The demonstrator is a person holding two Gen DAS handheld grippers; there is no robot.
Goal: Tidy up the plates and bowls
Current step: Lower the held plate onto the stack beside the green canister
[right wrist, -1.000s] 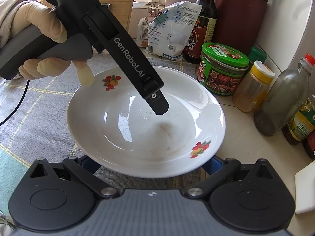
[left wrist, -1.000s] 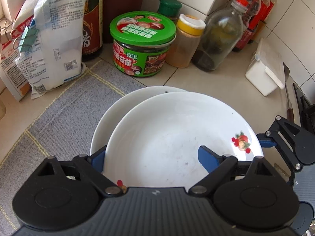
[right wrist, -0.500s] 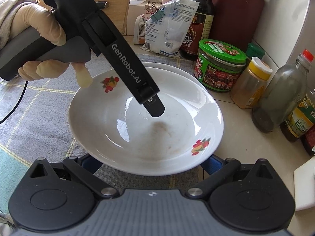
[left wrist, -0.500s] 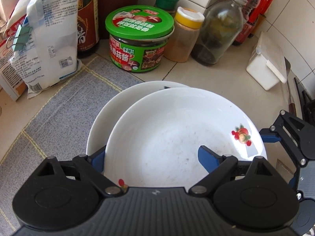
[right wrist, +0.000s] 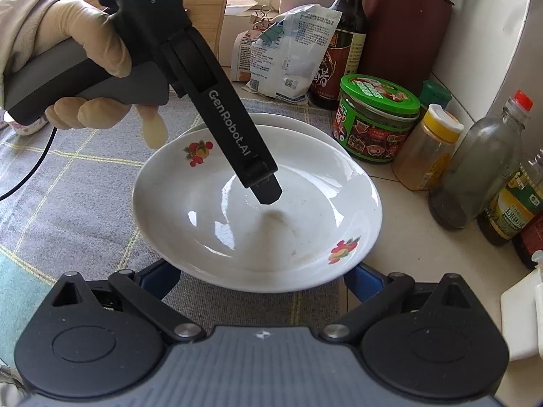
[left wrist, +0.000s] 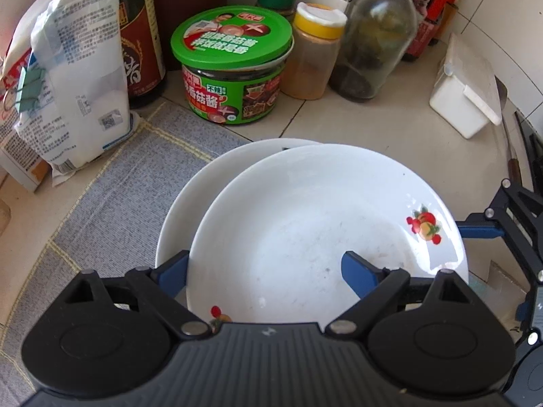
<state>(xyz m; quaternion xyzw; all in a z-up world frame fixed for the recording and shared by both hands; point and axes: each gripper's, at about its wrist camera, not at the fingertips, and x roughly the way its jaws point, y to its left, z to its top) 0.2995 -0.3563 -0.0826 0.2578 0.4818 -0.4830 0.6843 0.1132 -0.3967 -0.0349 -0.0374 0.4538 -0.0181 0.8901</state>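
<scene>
A white deep plate with fruit prints (left wrist: pixel 305 224) hangs tilted just above a second white plate (left wrist: pixel 190 203) that lies on the grey mat (left wrist: pixel 112 196). My left gripper (left wrist: pixel 266 274) is shut on the upper plate's near rim, with one blue finger inside the dish and the other outside. In the right wrist view that inner finger (right wrist: pixel 266 191) rests on the floor of the upper plate (right wrist: pixel 210 224). My right gripper (right wrist: pixel 263 278) stands open and empty, its two fingers wide apart below the plate's near edge. The lower plate (right wrist: pixel 305 129) peeks out behind.
Along the back stand a green-lidded jar (left wrist: pixel 234 64), a yellow-capped spice jar (left wrist: pixel 312 51), a glass bottle (left wrist: pixel 376 34), a dark sauce bottle (left wrist: pixel 139 40) and white bags (left wrist: pixel 78 78). A white box (left wrist: pixel 465 95) and a knife (left wrist: pixel 512 162) lie at the right. A gloved hand (right wrist: pixel 74 44) grips the left tool.
The upper plate has shifted a little away from the right gripper, carried by the left one. More of the lower plate's rim now shows behind it. The right gripper stayed put.
</scene>
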